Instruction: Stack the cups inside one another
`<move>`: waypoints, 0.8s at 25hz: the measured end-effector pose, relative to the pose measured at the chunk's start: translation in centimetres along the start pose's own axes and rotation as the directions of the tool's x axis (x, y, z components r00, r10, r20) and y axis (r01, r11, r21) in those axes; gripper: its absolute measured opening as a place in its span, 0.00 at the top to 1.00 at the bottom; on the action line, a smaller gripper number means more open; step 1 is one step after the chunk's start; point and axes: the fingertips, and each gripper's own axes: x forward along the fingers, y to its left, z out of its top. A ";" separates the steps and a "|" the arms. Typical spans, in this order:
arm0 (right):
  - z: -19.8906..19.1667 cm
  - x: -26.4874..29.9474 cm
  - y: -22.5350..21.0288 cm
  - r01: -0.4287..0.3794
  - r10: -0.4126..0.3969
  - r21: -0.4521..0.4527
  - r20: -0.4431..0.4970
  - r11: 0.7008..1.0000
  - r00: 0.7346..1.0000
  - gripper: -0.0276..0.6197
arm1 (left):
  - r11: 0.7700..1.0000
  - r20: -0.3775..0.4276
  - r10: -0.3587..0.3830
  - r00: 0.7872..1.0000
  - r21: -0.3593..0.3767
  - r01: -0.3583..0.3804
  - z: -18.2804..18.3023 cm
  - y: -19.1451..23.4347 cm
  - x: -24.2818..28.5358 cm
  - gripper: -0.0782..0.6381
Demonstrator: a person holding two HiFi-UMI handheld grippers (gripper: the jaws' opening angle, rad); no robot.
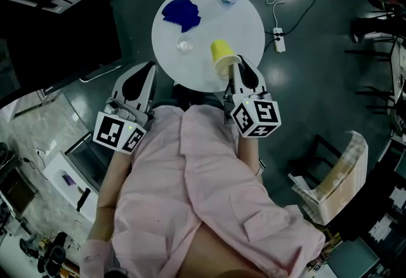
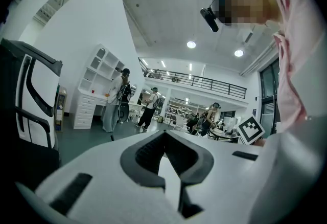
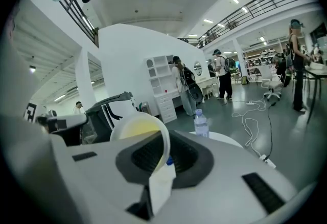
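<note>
Nearest the head camera, the person's pink shirt [image 1: 209, 194] fills the foreground. Beyond it, the right gripper [image 1: 236, 73] holds a yellow paper cup [image 1: 222, 54] tilted over the near edge of the round white table [image 1: 254, 23]. I judge it is bound for the small clear plastic cup [image 1: 184, 46].

Left gripper view: the left gripper [image 1: 141, 80] has its jaws together on nothing, parked off the table.

Right gripper view: the jaws pinch the yellow cup's wall at the rim, mouth facing the camera.

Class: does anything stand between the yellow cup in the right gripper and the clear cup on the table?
Nothing visible does. Only bare round table lies between the yellow cup, pinched by the right gripper, and the clear cup.
</note>
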 end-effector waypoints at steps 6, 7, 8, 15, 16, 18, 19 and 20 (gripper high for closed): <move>-0.3 0.0 0.1 0.000 0.000 0.015 0.005 1.000 1.000 0.89 | 1.000 0.020 0.011 1.000 -0.010 -0.010 0.0 0.4 0.3 0.88; -0.3 0.0 0.1 -0.001 0.001 0.015 0.004 1.000 1.000 0.89 | 1.000 0.021 0.009 1.000 -0.013 -0.008 0.0 0.4 0.4 0.88; -0.3 -0.1 0.1 0.001 -0.001 0.015 0.003 1.000 1.000 0.89 | 1.000 0.021 0.005 1.000 -0.016 -0.005 0.0 0.3 0.5 0.88; -0.7 -0.1 -0.2 0.025 -0.025 0.017 0.004 1.000 1.000 0.89 | 1.000 0.008 -0.019 1.000 -0.011 0.019 -0.2 0.2 1.6 0.88; -0.6 -0.1 -0.4 0.028 -0.028 0.019 0.005 0.999 1.000 0.89 | 1.000 0.007 -0.020 1.000 -0.009 0.020 -0.2 0.1 1.7 0.88; -0.5 -0.1 -0.7 0.033 -0.033 0.023 0.007 0.999 0.999 0.89 | 1.000 0.006 -0.021 1.000 -0.004 0.021 -0.2 0.0 2.0 0.88; -0.4 -0.1 -0.9 0.036 -0.036 0.024 0.009 0.999 0.999 0.89 | 1.000 0.006 -0.022 1.000 0.000 0.022 -0.1 0.0 2.1 0.88; -0.3 0.0 -1.0 0.037 -0.037 0.025 0.010 0.999 0.999 0.89 | 1.000 0.007 -0.021 1.000 0.003 0.021 0.0 0.0 2.2 0.88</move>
